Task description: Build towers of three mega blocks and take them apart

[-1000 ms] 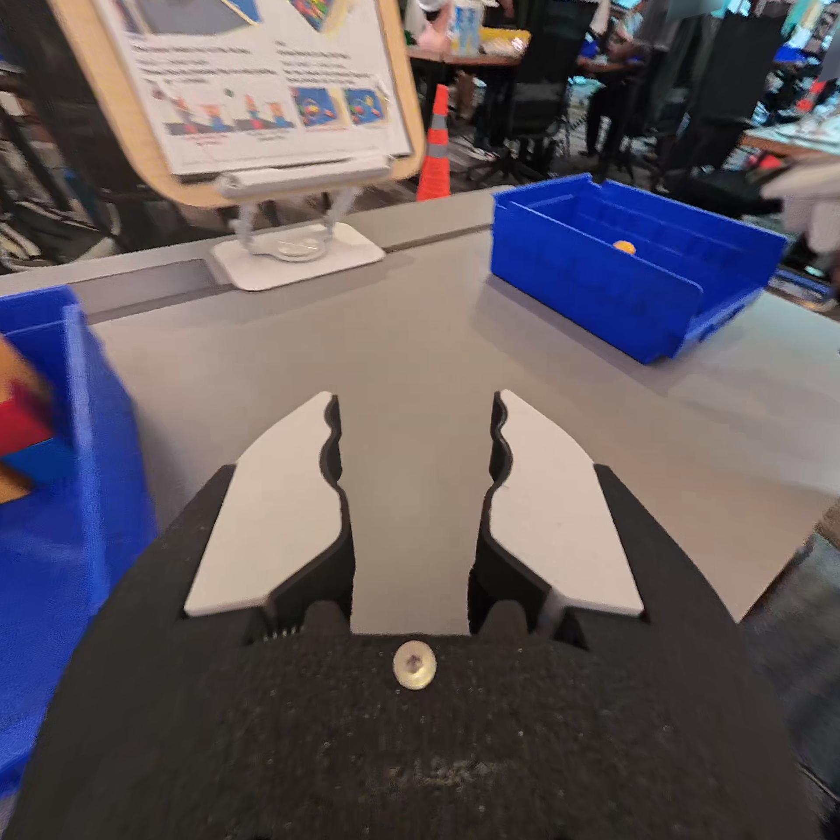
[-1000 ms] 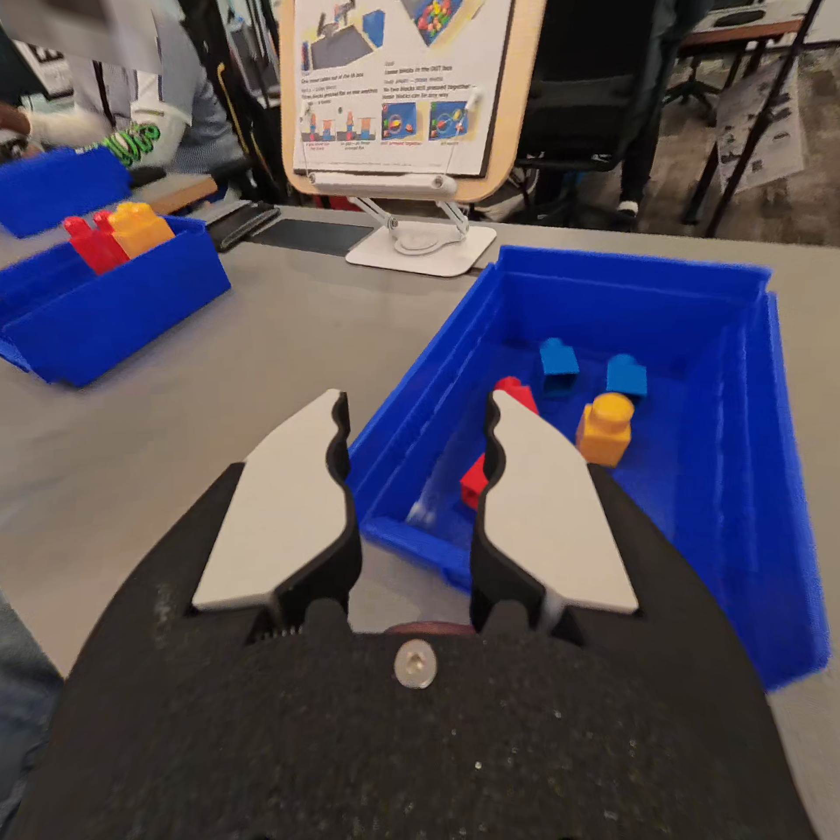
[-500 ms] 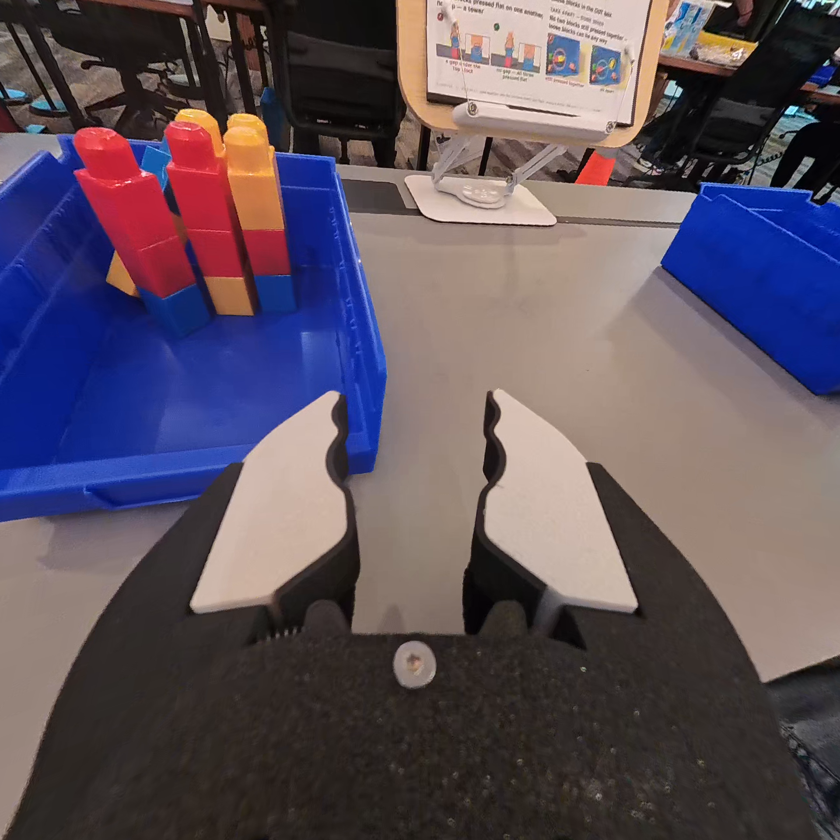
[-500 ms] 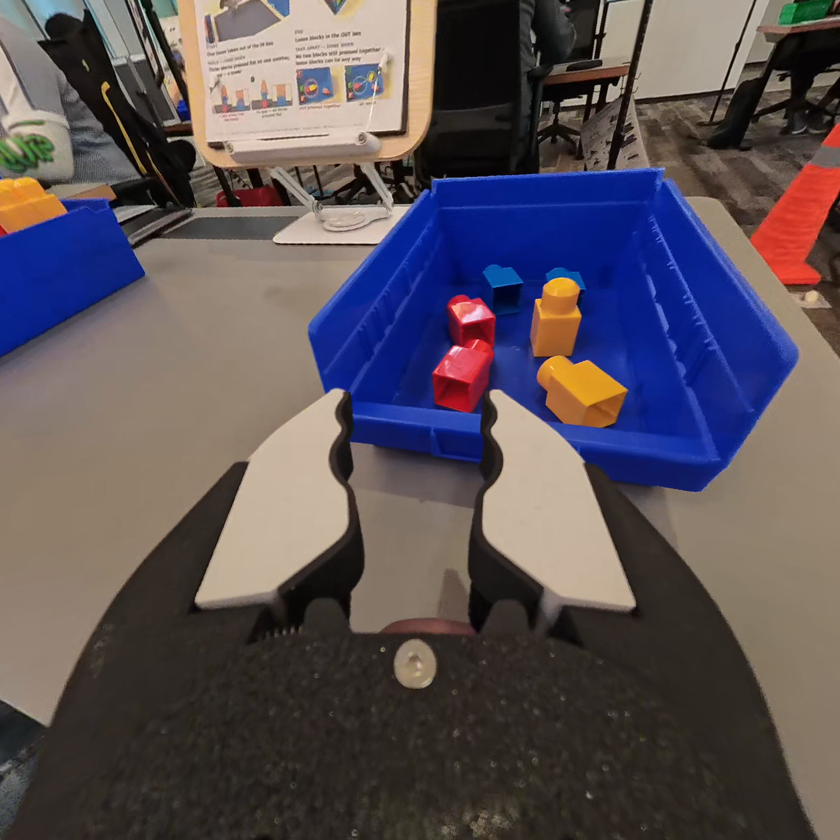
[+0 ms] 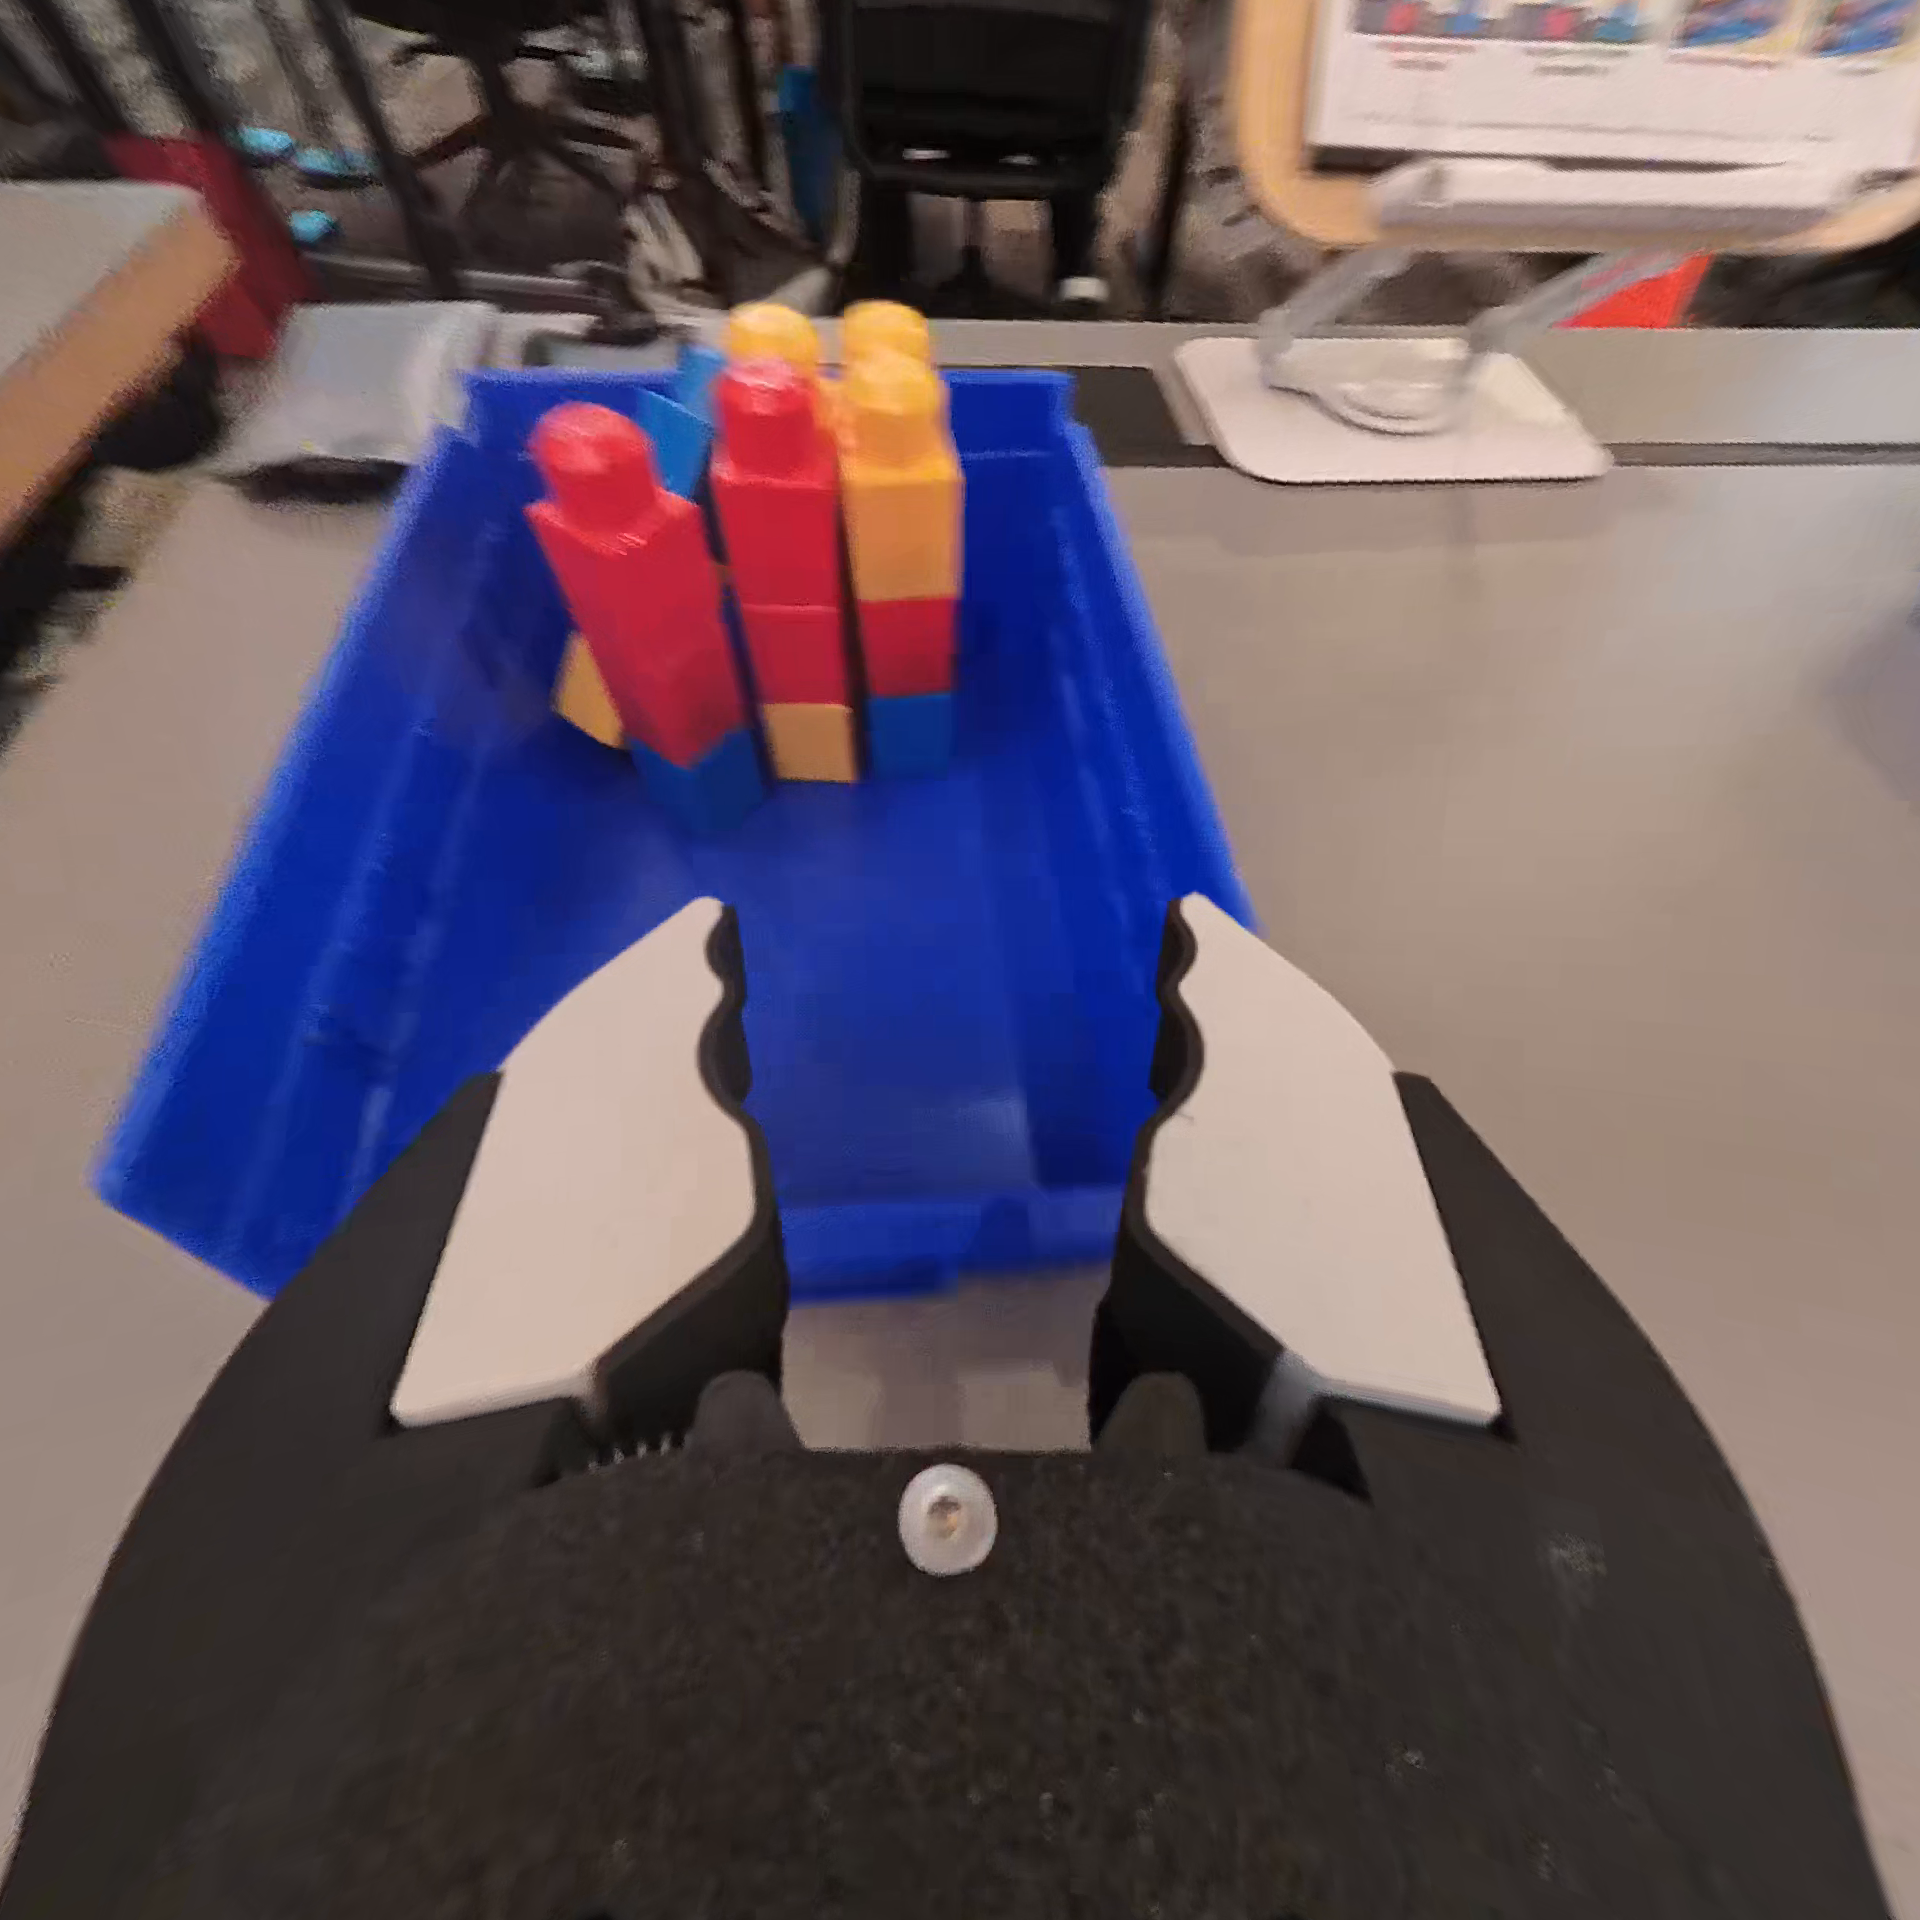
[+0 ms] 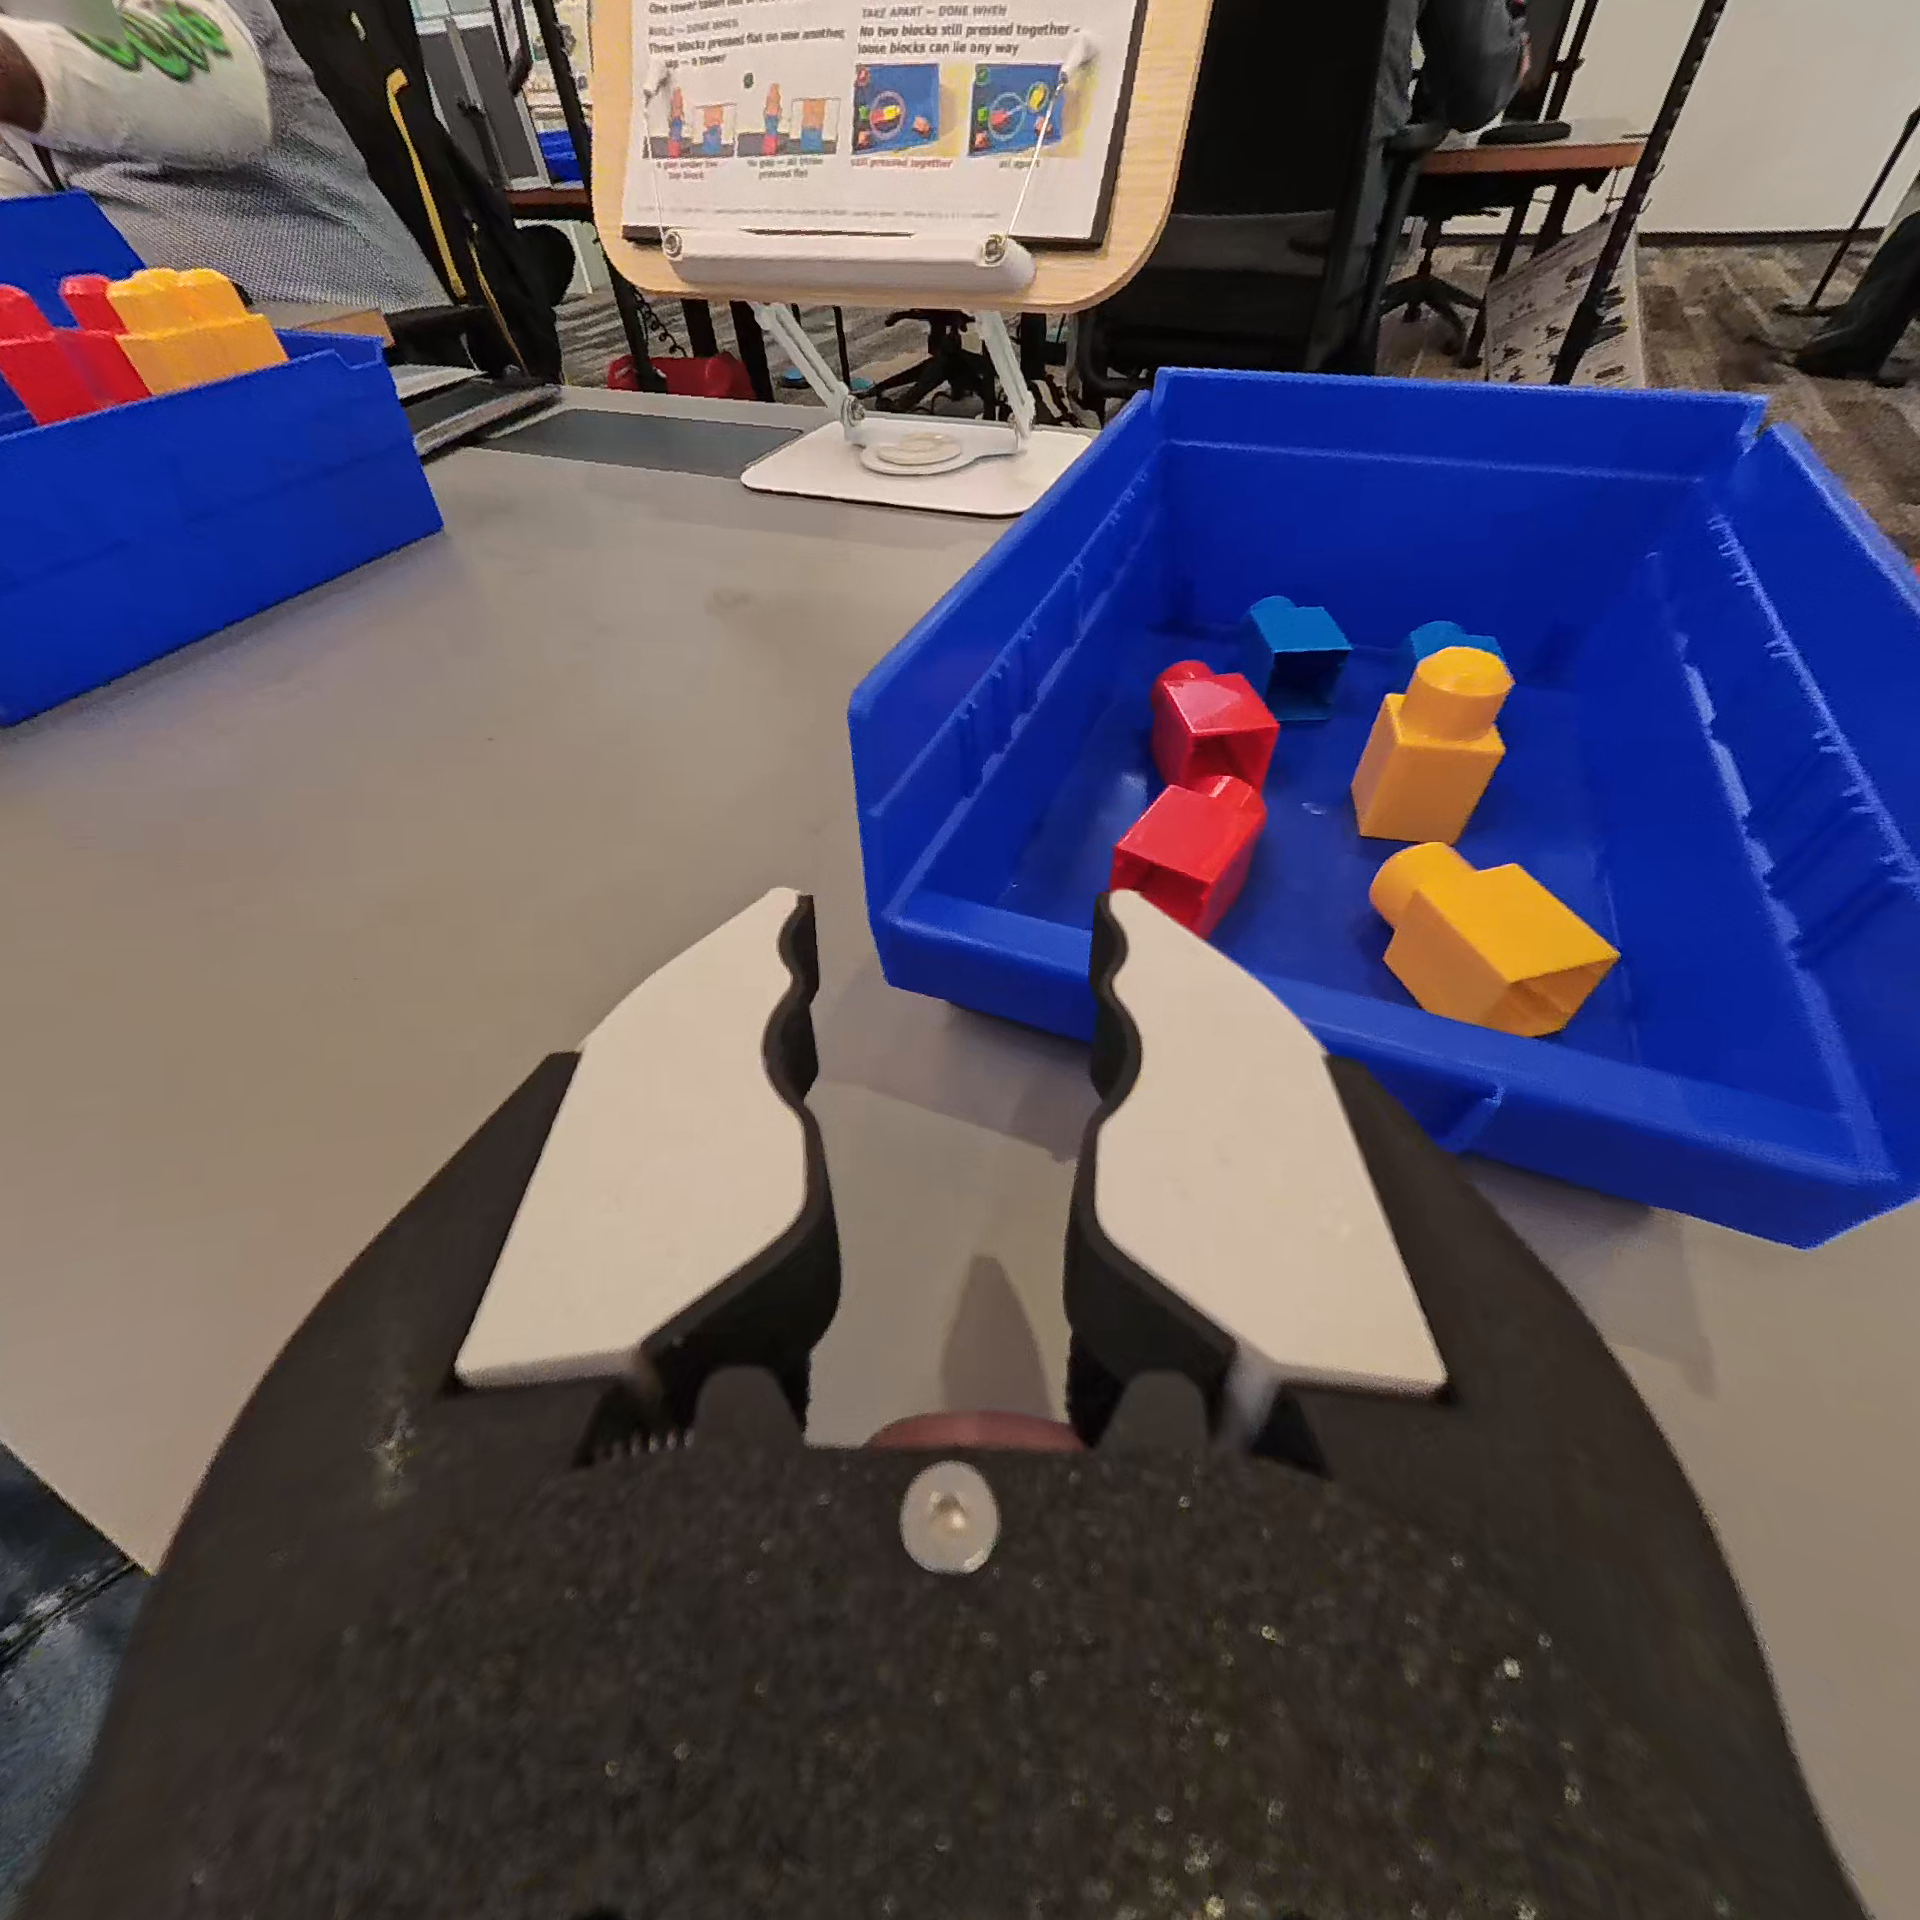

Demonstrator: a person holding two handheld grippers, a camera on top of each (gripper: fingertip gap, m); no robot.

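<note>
In the left wrist view a blue bin (image 5: 343, 935) holds several upright three-block towers (image 5: 790, 582) of red, yellow and blue blocks at its far end. My left gripper (image 5: 945, 914) is open and empty over the bin's near end, facing the towers. In the right wrist view a second blue bin (image 6: 1039, 997) holds several loose blocks: two red (image 6: 1195, 842), two yellow (image 6: 1434, 748) and two blue (image 6: 1294, 655). My right gripper (image 6: 951, 909) is open and empty above the table, just left of this bin's near corner.
A wooden-framed instruction board on a white stand (image 6: 883, 135) stands at the back of the grey table (image 6: 416, 831). The tower bin also shows at the left of the right wrist view (image 6: 187, 520). A person's arm (image 6: 156, 62) and chairs are behind the table. One gripper's finger ends stand about 55 centimeters off the other's.
My left gripper swung left and now faces straight into the tower bin, with its jaws a little wider. My right gripper shifted so the loose-block bin lies to its right.
</note>
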